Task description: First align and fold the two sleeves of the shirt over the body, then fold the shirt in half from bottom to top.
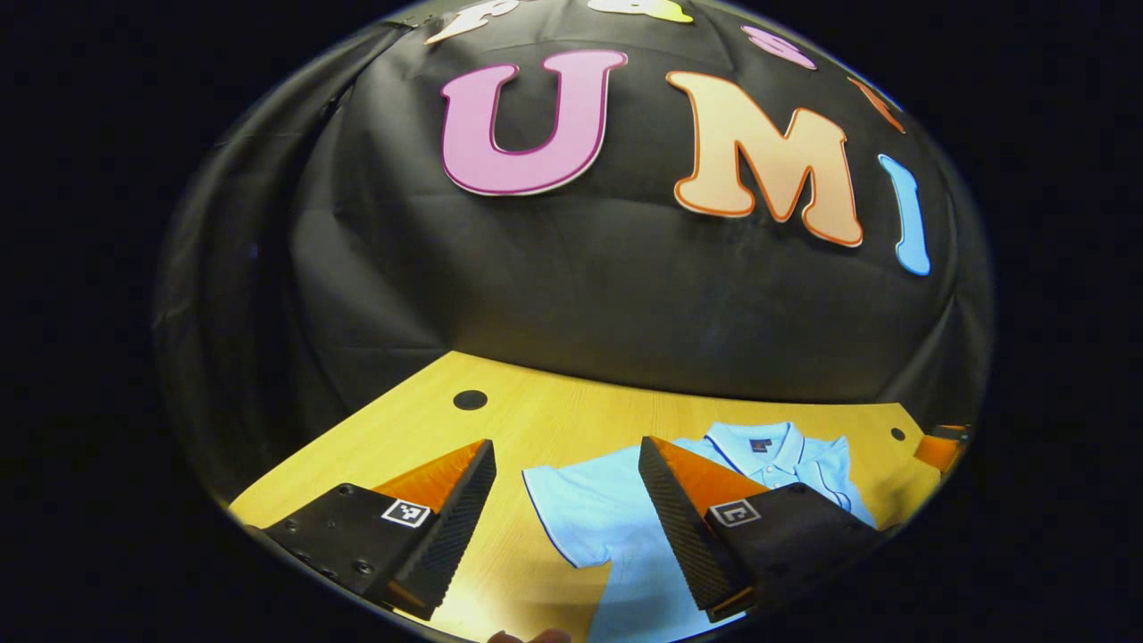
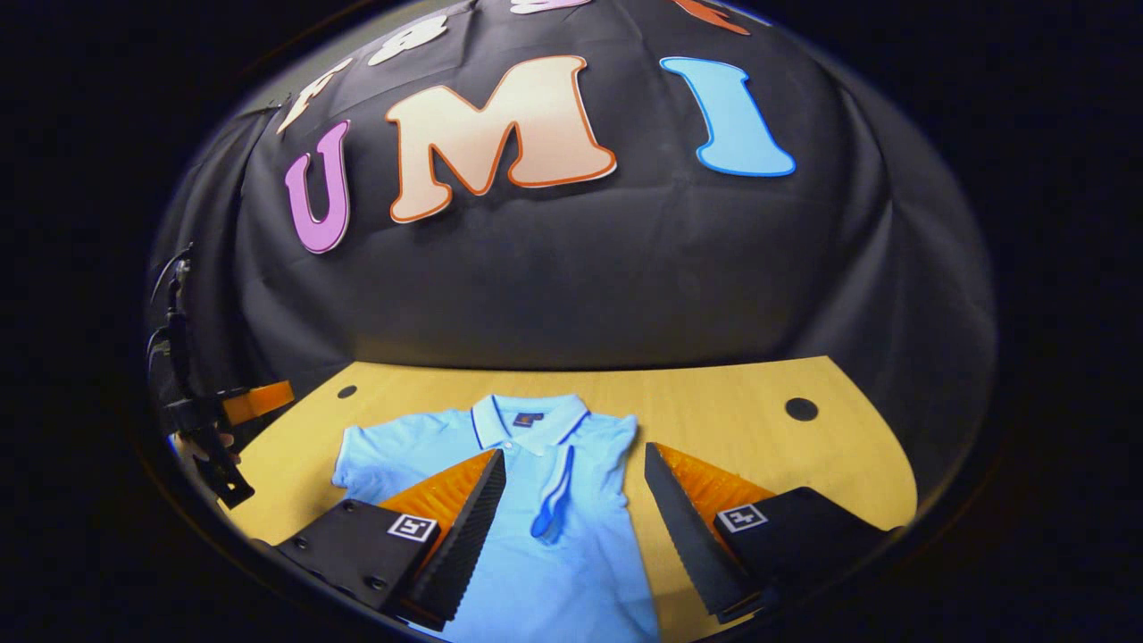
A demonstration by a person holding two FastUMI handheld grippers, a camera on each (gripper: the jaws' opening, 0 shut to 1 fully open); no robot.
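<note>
Shirt point(image 2: 536, 500) is light, limp knit that will likely drag and wrinkle, so I'd pinch at a sleeve hem or bottom corner. It lies flat on the table point(image 2: 741, 420), collar toward the wall; one sleeve looks folded over its chest, the other spread. Right gripper point(image 2: 571, 536) gapes empty above its chest, left gripper point(image 1: 563, 527) gapes empty over the spread sleeve.

The polo shirt point(image 2: 536, 500) lies flat on the desk point(image 2: 714, 420), collar toward the booth wall. Its right sleeve is folded in over the chest; the left sleeve point(image 1: 580, 509) is spread out on the desk. The right tongs point(image 2: 571, 527) hover over the shirt, the left tongs point(image 1: 567, 518) over its left sleeve.
</note>
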